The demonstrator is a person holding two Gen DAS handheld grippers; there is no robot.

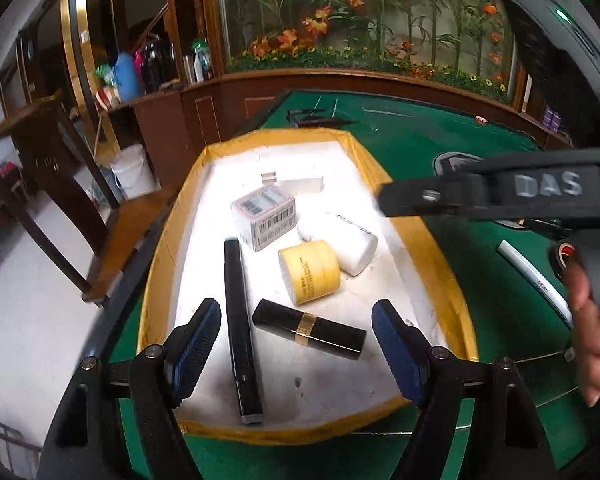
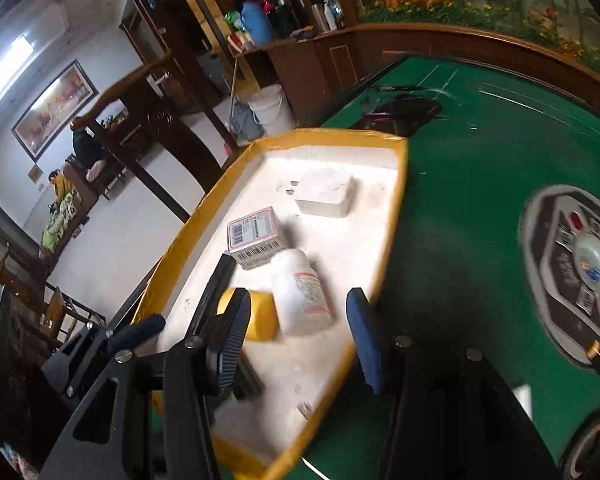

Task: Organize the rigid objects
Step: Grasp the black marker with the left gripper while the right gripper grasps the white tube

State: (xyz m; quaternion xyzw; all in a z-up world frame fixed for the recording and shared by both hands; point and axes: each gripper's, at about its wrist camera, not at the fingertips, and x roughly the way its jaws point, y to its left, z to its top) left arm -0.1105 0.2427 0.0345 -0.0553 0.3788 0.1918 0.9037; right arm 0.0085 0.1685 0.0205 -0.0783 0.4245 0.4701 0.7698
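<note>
Left wrist view: the left tool [image 1: 296, 332] hovers spread wide and empty over a shallow yellow-rimmed tray [image 1: 440, 264] on the green desk [image 1: 412, 140]; between its pads lie a black lipstick tube with a gold band [image 1: 309, 329] and a long black pen-like case [image 1: 240, 328], neither gripped; further in sit a yellow roll of tape [image 1: 310, 271], a white bottle [image 1: 340, 242] on its side touching it, a barcoded small box [image 1: 263, 216] and a white plug adapter [image 1: 300, 184]. The right tool [image 2: 296, 340] is also released, nothing pressed between its pads, poised above the bottle and roll; a person's hand [image 1: 592, 340] holds its grip. Sorting appears well advanced, six items gathered in the tray; a white marker [image 1: 534, 280] and a dark tape roll [image 1: 566, 254] lie outside on the desk to the right; the next move likely calls for the right tool to swing out over one of these and close on it. All items look hard and smooth; the round ones may roll.
</note>
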